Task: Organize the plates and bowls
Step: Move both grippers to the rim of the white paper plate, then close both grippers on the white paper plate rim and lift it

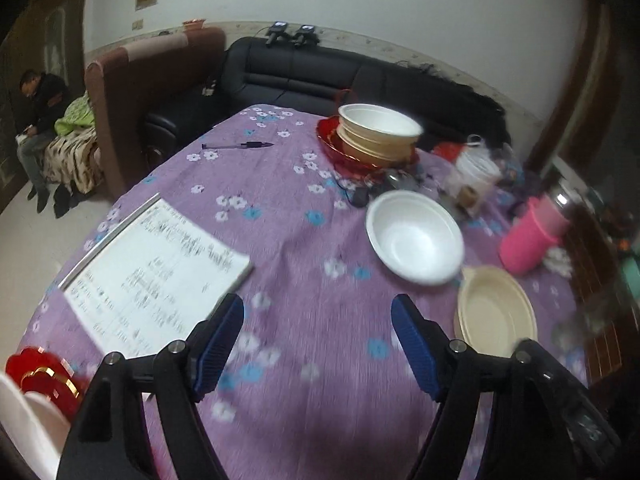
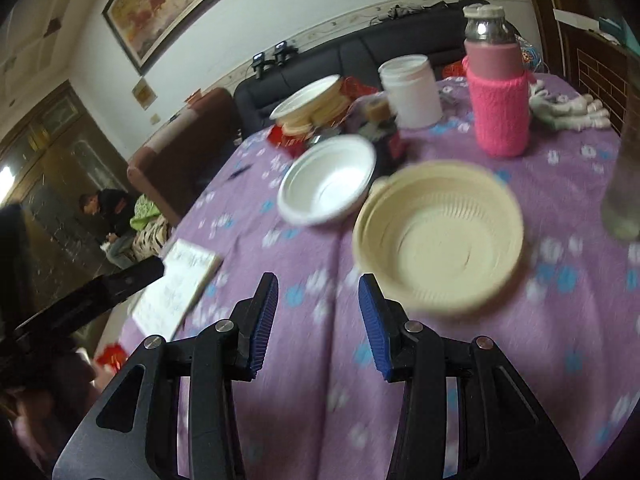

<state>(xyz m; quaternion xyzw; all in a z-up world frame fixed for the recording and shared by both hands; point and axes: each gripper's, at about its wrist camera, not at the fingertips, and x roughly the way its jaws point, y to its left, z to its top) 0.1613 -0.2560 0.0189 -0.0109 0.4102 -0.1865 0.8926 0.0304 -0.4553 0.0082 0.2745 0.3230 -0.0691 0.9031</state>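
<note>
Both grippers, left gripper (image 1: 318, 344) and right gripper (image 2: 318, 320), gape above loose bowls

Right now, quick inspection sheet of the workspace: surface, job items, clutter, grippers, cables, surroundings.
Surface: table under a purple floral cloth.
Job's things: white bowl and cream bowl loose, side by side; bowl stack on a red plate at the far side; another red plate at the near left edge.
Clutter: open notebook, pen, white jar, pink-sleeved bottle.
Grippers: left gripper open, holding nothing; right gripper open, holding nothing, near the cream bowl.
Cables: a dark cable below the stack.
Surroundings: black sofa, seated person.
</note>
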